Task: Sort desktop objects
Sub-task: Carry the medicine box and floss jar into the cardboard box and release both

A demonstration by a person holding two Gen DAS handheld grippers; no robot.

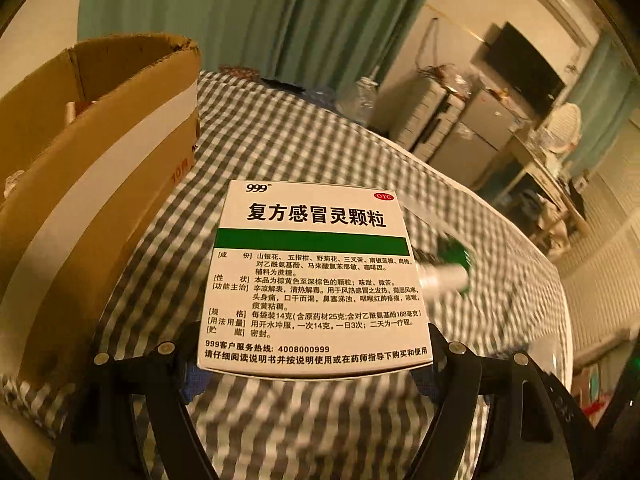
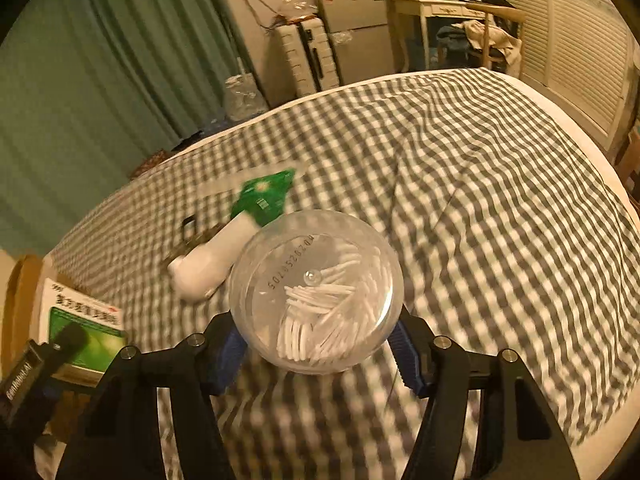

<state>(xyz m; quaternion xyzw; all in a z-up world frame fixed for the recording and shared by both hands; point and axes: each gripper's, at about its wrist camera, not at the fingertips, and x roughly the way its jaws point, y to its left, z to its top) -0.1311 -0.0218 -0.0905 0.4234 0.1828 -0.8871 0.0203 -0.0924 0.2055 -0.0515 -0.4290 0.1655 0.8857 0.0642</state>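
White-and-green medicine box [image 1: 316, 276], printed with black Chinese text and a red OTC mark, is sitting clamped in the left claw [image 1: 316, 364], its blue-padded fingers [image 1: 192, 376] pressing the box's two near sides and holding it above the gingham sheet. Brown cardboard carton [image 1: 100, 184], banded with pale tape, is standing to the left of this claw, close beside the box; whether the two are touching cannot be told.

Clear plastic tub of cotton swabs [image 2: 316, 292], round, with a code stamped on the face turned toward the camera, is being gripped in the right claw [image 2: 316, 344], blue pads [image 2: 224, 356] closing narrowly on either side of it. White swabs are lying loose in a heap inside.

White bottle [image 2: 212, 264], lying on its side, is resting on the sheet just ahead and left of the right claw; a green packet [image 2: 266, 196] is lying at its far end, blurred. A small dark item beside the bottle is too blurred to name.

Grey-and-white checked sheet [image 2: 480, 200] is covering the bed beneath everything. Green curtain [image 1: 248, 12] is hanging beyond the far edge.
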